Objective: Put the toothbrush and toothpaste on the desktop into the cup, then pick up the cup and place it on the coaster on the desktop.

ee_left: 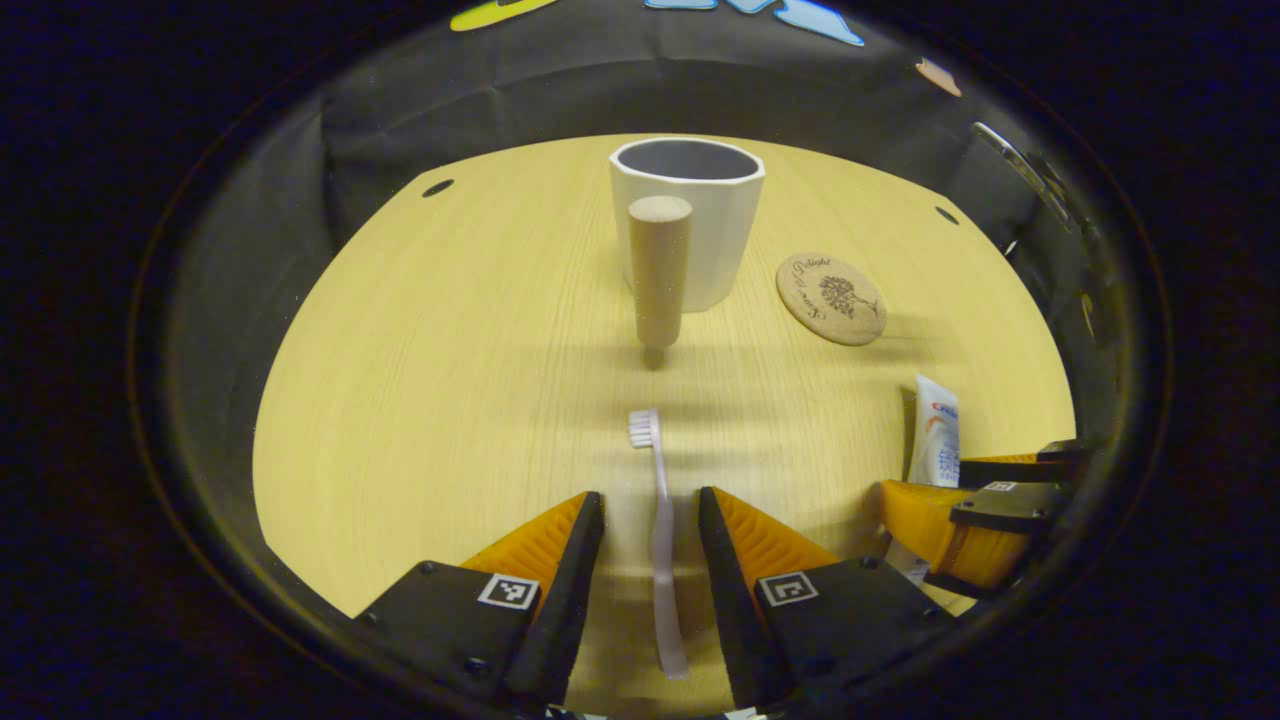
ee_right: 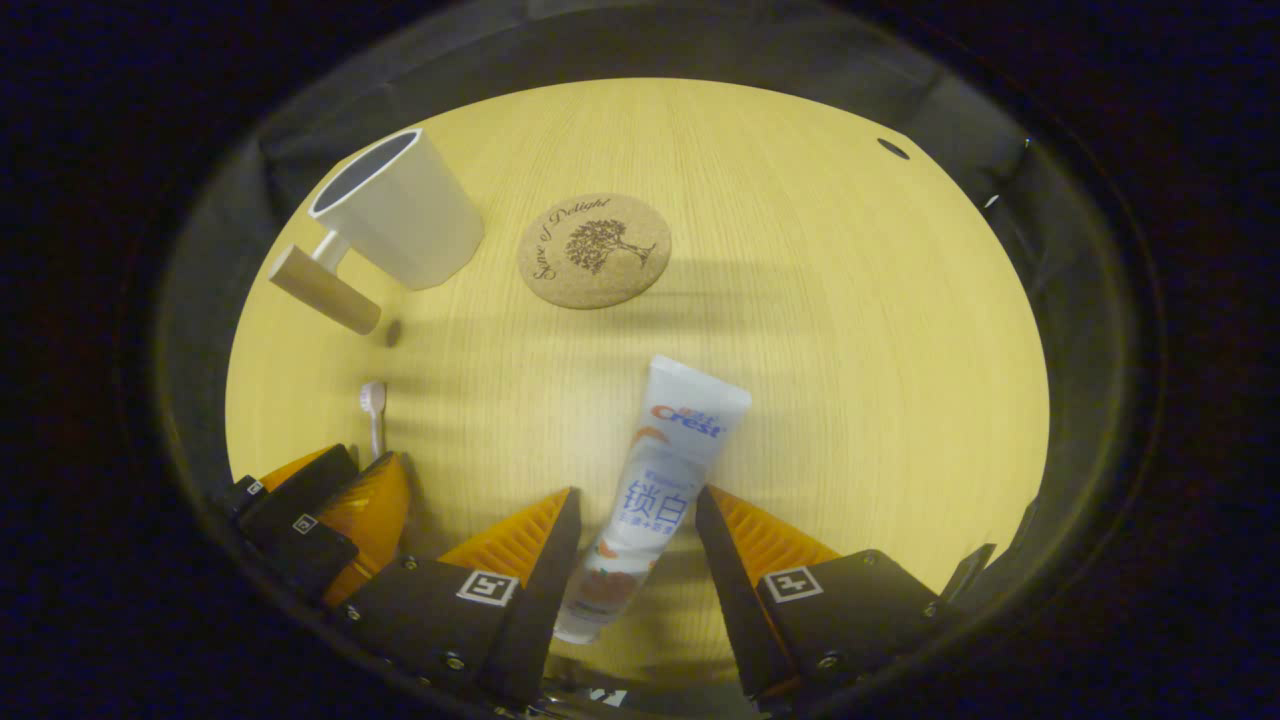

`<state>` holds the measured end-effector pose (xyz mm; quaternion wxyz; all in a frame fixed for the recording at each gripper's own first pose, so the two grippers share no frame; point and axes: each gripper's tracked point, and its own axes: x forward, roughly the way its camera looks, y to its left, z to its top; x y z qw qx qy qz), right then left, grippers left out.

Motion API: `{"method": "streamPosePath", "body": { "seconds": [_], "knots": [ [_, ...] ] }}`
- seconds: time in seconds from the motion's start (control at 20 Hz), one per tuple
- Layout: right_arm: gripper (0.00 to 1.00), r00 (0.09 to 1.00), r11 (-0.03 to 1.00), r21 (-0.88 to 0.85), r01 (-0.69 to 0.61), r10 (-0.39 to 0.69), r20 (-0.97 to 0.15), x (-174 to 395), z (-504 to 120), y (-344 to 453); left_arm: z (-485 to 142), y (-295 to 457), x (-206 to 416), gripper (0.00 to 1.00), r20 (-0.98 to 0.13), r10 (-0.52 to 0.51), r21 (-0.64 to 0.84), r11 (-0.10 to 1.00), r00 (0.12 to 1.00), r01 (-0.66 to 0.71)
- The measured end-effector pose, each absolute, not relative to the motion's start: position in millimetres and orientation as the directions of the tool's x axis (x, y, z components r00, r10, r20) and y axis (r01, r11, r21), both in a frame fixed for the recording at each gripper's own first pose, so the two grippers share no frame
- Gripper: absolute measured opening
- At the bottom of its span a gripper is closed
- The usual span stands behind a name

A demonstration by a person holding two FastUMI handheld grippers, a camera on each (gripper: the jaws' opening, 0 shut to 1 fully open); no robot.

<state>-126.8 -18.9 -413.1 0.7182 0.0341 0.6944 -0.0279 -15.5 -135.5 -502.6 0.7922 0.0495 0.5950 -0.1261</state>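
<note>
A pale pink toothbrush [ee_left: 661, 530] lies flat on the light wooden bench [ee_left: 420, 400], bristle head pointing away toward the cup. The left hand-held gripper [ee_left: 650, 520] sits low over it with its two fingers spread, one on each side of the handle, neither seeming to touch it, though the near end of the handle is hard to judge.

A white toothpaste [ee_right: 650, 480] tube lies on the bench to the right of the toothbrush, tilted a little, its flat crimped end farthest from the camera. The right hand-held gripper [ee_right: 635, 535] straddles the tube's lower half with its fingers spread apart and a gap visible on both sides.

Farther back stands a white cup [ee_left: 688, 215], upright and empty, with a wooden peg-like handle sticking out toward the grippers. Just to its right lies a round cork coaster [ee_left: 830, 298] printed with a tree, apart from the cup. The two grippers are side by side, near each other.
</note>
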Motion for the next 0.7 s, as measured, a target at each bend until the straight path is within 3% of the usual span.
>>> {"method": "streamPosePath", "body": {
  "seconds": [0.05,0.1,0.15,0.2,0.25,0.3,0.35,0.4,0.7],
  "knots": [
    [0.51,0.035,0.994,0.011,0.105,0.007,-0.999,-126.8,-417.7,-18.0,-501.2,-134.7,-12.8,0.65,-0.954,-0.128,-0.056,0.965,0.272,0.257],
    [0.35,0.028,0.994,0.013,0.106,0.010,-1.000,-127.1,-415.2,-18.4,-502.7,-135.2,-12.3,0.14,-0.954,-0.120,-0.050,0.968,0.276,0.247],
    [0.29,0.019,0.996,0.018,0.092,0.016,-1.000,-127.1,-417.3,-18.6,-499.5,-134.7,-12.9,0.14,-0.954,-0.118,-0.045,0.965,0.275,0.257],
    [0.29,0.034,0.996,0.018,0.092,0.015,-0.999,-125.2,-413.1,-20.7,-496.9,-134.9,-12.8,0.08,-0.957,-0.109,-0.037,0.965,0.267,0.260],
    [0.17,0.012,0.995,0.024,0.093,0.023,-1.000,-127.1,-414.8,-20.1,-495.4,-134.8,-13.1,0.07,-0.959,-0.104,-0.032,0.964,0.263,0.266],
    [0.17,0.011,0.993,0.030,0.110,0.029,-1.000,-126.5,-413.3,-20.5,-493.8,-135.3,-11.4,0.07,-0.958,-0.098,-0.024,0.963,0.268,0.268],
    [0.10,0.021,0.993,0.042,0.110,0.040,-0.999,-123.5,-410.9,-22.2,-491.5,-134.7,-12.2,0.12,-0.960,-0.097,-0.023,0.963,0.264,0.269],
    [0.11,0.009,0.993,0.050,0.111,0.050,-0.999,-125.4,-414.1,-21.3,-490.5,-134.1,-11.1,0.07,-0.959,-0.099,-0.025,0.963,0.265,0.268],
    [0.10,0.022,0.993,0.054,0.103,0.052,-0.998,-124.8,-415.4,-21.4,-470.2,-133.1,-10.7,0.07,-0.955,-0.135,-0.064,0.963,0.264,0.262]
  ]
}}
